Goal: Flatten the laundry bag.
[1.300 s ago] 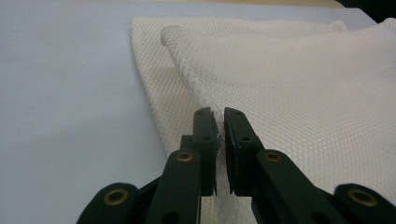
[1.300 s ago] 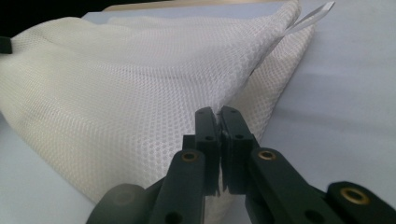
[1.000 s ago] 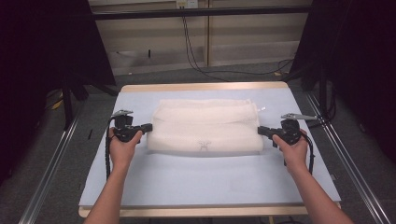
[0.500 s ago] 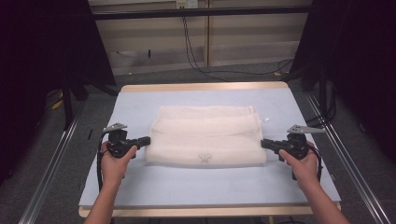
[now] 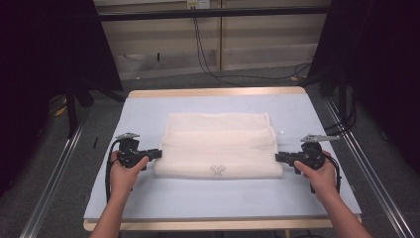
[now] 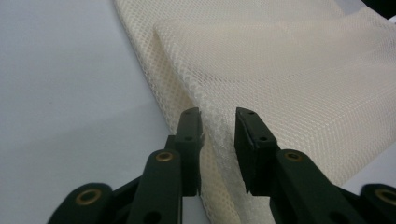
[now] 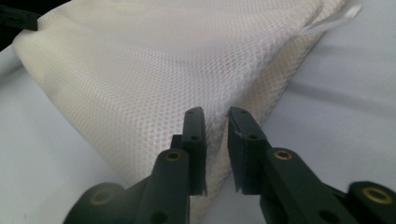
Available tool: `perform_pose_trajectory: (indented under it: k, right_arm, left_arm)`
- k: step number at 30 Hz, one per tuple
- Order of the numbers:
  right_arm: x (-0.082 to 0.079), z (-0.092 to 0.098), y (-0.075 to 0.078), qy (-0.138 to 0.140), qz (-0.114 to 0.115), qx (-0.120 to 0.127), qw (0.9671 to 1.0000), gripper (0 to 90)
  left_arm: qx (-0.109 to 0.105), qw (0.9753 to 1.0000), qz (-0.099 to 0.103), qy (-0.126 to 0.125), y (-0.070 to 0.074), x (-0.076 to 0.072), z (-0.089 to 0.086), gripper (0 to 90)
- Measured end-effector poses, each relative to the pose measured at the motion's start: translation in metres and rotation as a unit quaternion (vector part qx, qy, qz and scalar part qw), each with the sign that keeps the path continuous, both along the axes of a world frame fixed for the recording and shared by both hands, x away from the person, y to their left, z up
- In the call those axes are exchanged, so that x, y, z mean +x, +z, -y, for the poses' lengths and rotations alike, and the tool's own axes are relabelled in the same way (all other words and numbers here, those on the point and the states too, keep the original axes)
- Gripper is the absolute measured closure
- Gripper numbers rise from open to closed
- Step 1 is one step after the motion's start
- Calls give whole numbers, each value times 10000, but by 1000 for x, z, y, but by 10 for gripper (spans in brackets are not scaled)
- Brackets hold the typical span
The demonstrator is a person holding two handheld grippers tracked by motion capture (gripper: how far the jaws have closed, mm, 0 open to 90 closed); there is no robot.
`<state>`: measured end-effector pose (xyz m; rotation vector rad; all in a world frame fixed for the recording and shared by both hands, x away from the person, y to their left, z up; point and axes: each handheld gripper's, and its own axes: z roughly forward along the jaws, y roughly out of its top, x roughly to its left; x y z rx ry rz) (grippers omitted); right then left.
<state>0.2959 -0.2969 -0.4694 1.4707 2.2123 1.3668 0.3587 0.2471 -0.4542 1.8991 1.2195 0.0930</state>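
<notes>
Your folded cream mesh cloth (image 5: 220, 146) lies flat mid-worktop (image 5: 218, 198), a small dark emblem near its front edge, too small to read. Your left tongs (image 5: 157, 153) and right tongs (image 5: 278, 157) sit at its front corners, jaws slightly parted astride the mesh edge.

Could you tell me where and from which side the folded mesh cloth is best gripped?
Probably at the two near corners of the mesh cloth, coming in level from its short ends. The folded layers stack into a thin edge there, which the left gripper and right gripper already straddle with jaws slightly apart, low over the table.
</notes>
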Motion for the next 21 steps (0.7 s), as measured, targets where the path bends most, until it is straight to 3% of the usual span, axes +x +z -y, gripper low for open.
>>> perform_pose_trajectory:
  k: [3, 5, 6, 7, 10, 13, 15, 16, 19, 21]
  right_arm:
    - [5, 0, 0, -134, -8, 94, 9999, 661]
    - [11, 1, 1, -435, -63, 164, 9989, 583]
    - [13, 1, 1, -533, -54, 172, 9984, 555]
    - [16, 1, 2, -616, -51, 218, 9979, 534]
    - [29, 2, 4, -846, -70, 274, 9960, 517]
    - [37, 1, 6, -913, -102, 383, 9950, 520]
    - [45, -2, 8, -961, -107, 274, 9949, 550]
    - [51, -5, 8, -985, -164, 178, 9948, 601]
    - [55, -7, 6, -906, -203, 298, 9952, 647]
    - [56, -8, 6, -865, -182, 236, 9958, 756]
  left_arm:
    - [13, 9999, 9, 158, 3, 8, 1, 651]
    - [25, 9993, 43, 357, 4, 19, 4, 520]
    - [41, 9992, 44, 390, 5, 24, 4, 504]
    - [77, 9986, 65, 514, 5, 29, 6, 472]
    - [181, 9983, 135, 531, 5, 38, 9, 425]
    - [141, 9983, 65, 559, 4, 48, 16, 430]
    - [207, 9983, 21, 550, 2, 52, 18, 453]
    - [185, 9983, -75, 541, -2, 55, 19, 521]
    - [149, 9988, -108, 460, -5, 56, 22, 570]
    - [200, 9993, -100, 307, -6, 56, 24, 658]
